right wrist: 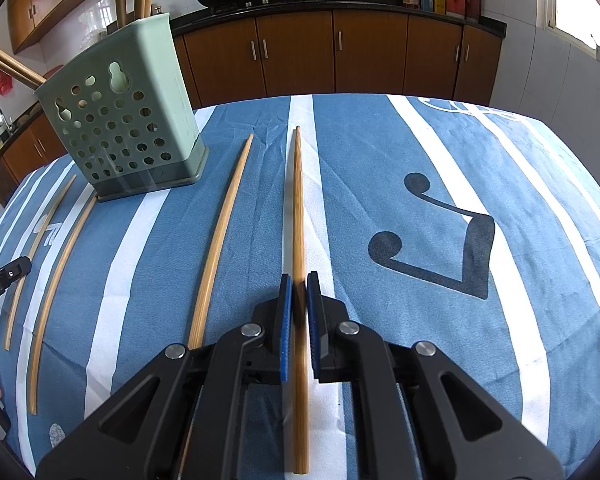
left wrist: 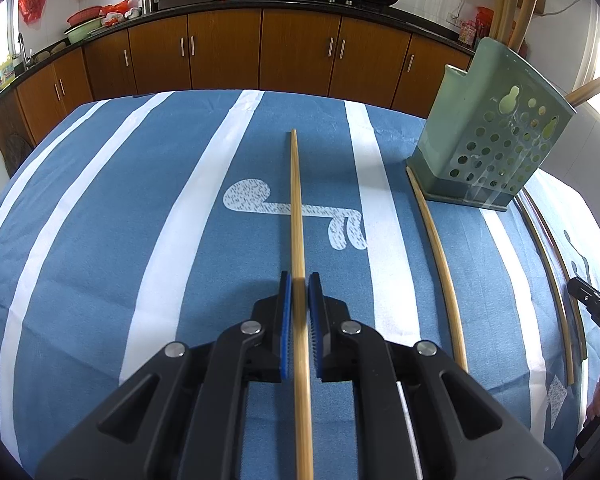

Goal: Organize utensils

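On the left side of the table (left wrist: pixel 100 200), spread with a blue-and-white striped cloth (left wrist: pixel 204 184), the left gripper (left wrist: pixel 299 280) has its jaws drawn narrow on a bamboo chopstick (left wrist: pixel 297 200). The stick runs straight down the gap between the blue pads (left wrist: pixel 286 312), reaching back beneath the gripper body and forward over the cloth, its tapered tip pointing at the far table edge.

Just to the right a loose chopstick (left wrist: pixel 440 252) lies flat on the cloth, clear of the jaws, its far end touching the base of the green perforated holder (left wrist: pixel 488 140). The holder stands upright toward the far part of the table and already has several sticks (left wrist: pixel 512 0) rising out of its top. Right of the holder, two more thin sticks (left wrist: pixel 556 292) lie along the cloth near the right gripper's black finger.

From the right wrist view, another chopstick (right wrist: pixel 220 232) lies free on the cloth between the holder (right wrist: pixel 128 120) and the right gripper (right wrist: pixel 299 280), beside the jaws and not in them. The right gripper's jaws are likewise closed narrow on a chopstick of their own (right wrist: pixel 299 208), which sits centred between the pads (right wrist: pixel 285 312), its thick end showing below the gripper body and its tip aimed at the far edge. Wooden kitchen cabinets (right wrist: pixel 340 52) run behind the table.
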Available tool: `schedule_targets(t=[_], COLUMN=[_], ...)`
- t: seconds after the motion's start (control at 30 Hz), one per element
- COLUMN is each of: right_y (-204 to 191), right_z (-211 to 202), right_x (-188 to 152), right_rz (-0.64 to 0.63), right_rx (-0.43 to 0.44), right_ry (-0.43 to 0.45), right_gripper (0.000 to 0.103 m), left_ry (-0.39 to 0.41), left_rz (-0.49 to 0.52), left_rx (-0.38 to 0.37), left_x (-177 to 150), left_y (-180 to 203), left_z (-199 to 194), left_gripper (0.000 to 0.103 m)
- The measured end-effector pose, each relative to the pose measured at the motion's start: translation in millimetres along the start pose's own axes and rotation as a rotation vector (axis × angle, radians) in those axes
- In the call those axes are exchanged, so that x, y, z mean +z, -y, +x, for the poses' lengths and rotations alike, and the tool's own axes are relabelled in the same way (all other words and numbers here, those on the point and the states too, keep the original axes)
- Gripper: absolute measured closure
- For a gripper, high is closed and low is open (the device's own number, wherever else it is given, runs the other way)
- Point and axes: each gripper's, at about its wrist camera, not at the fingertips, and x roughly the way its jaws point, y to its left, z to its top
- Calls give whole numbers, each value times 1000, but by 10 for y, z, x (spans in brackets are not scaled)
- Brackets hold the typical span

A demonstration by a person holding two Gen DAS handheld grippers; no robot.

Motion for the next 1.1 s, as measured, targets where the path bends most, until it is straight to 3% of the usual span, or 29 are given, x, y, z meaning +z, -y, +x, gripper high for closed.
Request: schedule_targets(t=[0.3, 0.43, 0.73, 0.97, 1.1], right_y=[-13, -56, -57, -4, 28], right_z=[-3, -78, -171, -196, -243], right_x=[-6, -90, -201, -225, -223], right_rz=[-13, -43, -40, -29, -20], right_rx=[-8, -15, -7, 8, 13], right_ry=[-1, -3, -6, -8, -4], right_gripper=[94, 94, 94, 95, 95], left_ry=[-1, -11, -9, -12, -26], left_rz=[11, 26, 80, 62, 56], left_rx=[9, -1, 25, 30, 29], left_x=[-12, -111, -295, -338, -333], left_y=[20, 34, 82, 25, -1], left_z=[-11, -102, -235, -281, -315], left_gripper=[91, 83, 82, 95, 95])
